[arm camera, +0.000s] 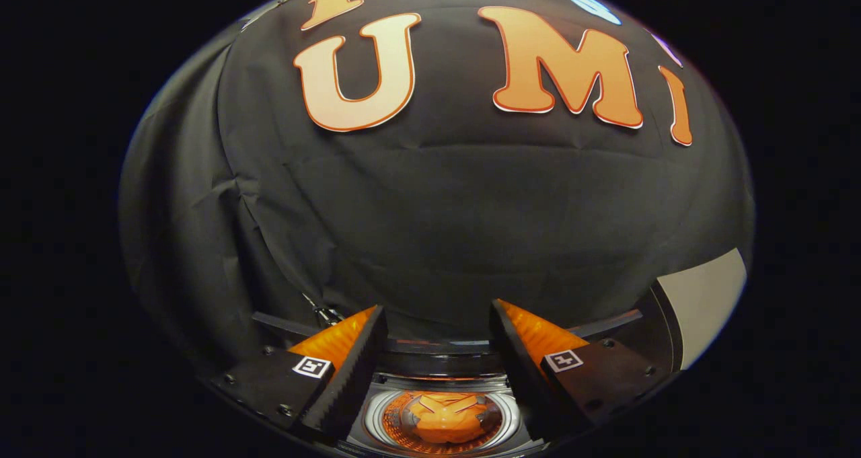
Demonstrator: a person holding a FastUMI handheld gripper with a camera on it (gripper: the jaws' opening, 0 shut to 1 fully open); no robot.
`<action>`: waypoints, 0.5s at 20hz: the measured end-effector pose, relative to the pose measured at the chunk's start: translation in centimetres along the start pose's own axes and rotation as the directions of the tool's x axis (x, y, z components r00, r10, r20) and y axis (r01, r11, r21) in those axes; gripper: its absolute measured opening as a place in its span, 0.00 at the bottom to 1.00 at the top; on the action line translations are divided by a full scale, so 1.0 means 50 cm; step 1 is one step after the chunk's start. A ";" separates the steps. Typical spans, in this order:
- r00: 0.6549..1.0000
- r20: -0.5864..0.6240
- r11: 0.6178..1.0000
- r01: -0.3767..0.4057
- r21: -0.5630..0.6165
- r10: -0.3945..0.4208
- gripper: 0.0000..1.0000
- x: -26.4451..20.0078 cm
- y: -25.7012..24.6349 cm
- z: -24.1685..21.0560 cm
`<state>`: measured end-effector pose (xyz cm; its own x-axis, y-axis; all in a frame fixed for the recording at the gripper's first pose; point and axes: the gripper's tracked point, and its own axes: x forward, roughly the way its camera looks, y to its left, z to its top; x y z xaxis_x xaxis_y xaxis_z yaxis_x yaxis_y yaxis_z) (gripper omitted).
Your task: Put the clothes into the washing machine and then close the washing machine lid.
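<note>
**Stock of the scene: tongs over the open washer**

1. My tongs (437, 350): two orange fingers (336, 340) with black ribbed pads (356, 364), set wide apart with a clear gap between them. I hold nothing; no cloth touches either pad. Each finger base carries a small square black-and-white marker (313, 366).

2. Washing machine (444, 377): sits below and between my fingers, seen from above. Its round steel drum (377, 417) is open to view, with a bright rim ring around it.

3. Clothes (447, 417): an orange bundle lying at the bottom of the drum, in the middle, well apart from my fingertips.

4. Lid: I cannot tell where it stands; a dark curved edge (437, 345) crosses just beyond the drum, between my fingers.

5. Black cloth wall (437, 209): far side, creased.

6. Pale panel (706, 296): far right, beside the wall.
</note>
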<state>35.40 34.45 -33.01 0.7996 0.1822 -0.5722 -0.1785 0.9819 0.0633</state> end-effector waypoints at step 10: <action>0.999 0.034 1.000 0.000 -0.016 0.001 1.00 -0.055 0.009 -0.035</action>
<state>32.11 34.30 -32.83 0.8184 0.1846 -0.5443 -0.1875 0.9810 0.0507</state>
